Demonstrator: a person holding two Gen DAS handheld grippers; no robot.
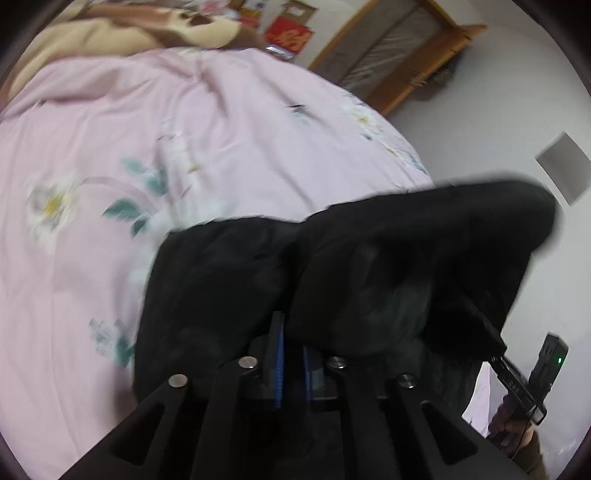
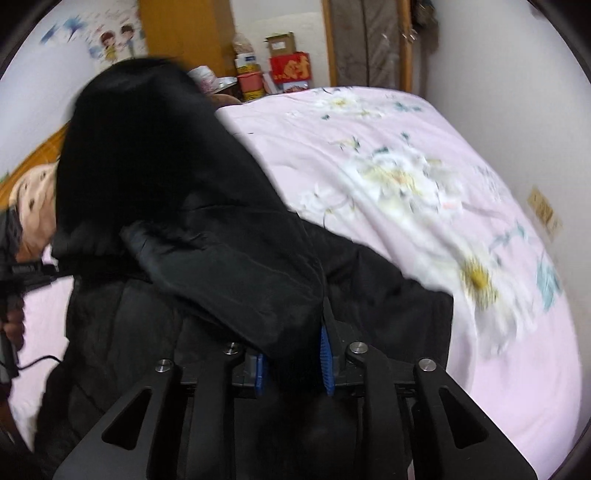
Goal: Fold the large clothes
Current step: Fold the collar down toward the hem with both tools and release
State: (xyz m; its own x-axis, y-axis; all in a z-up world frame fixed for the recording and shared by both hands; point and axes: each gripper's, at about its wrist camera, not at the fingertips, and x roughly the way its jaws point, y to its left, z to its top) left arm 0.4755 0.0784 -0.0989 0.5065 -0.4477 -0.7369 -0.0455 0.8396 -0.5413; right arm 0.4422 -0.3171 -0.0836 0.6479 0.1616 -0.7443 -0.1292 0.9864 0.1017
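A large black padded coat [image 1: 388, 266] hangs bunched over my left gripper [image 1: 291, 332], above the pink flowered bedsheet [image 1: 92, 258]. The blue pads stand close together with coat fabric pinched between them, and the fingertips are hidden under the cloth. In the right wrist view the same coat [image 2: 166, 221] drapes over my right gripper [image 2: 295, 332], whose blue pads clamp a thick fold of it. A hooded or furry part rises at the upper left. The bedsheet [image 2: 406, 166] spreads to the right. A hand with the other gripper [image 2: 14, 273] shows at the left edge.
A beige and brown blanket [image 1: 110, 33] lies at the head of the bed. Red and cardboard boxes [image 2: 290, 66] are stacked beyond the bed beside a wooden door frame [image 2: 369, 44]. White walls close in on the bed's far side [image 1: 480, 129].
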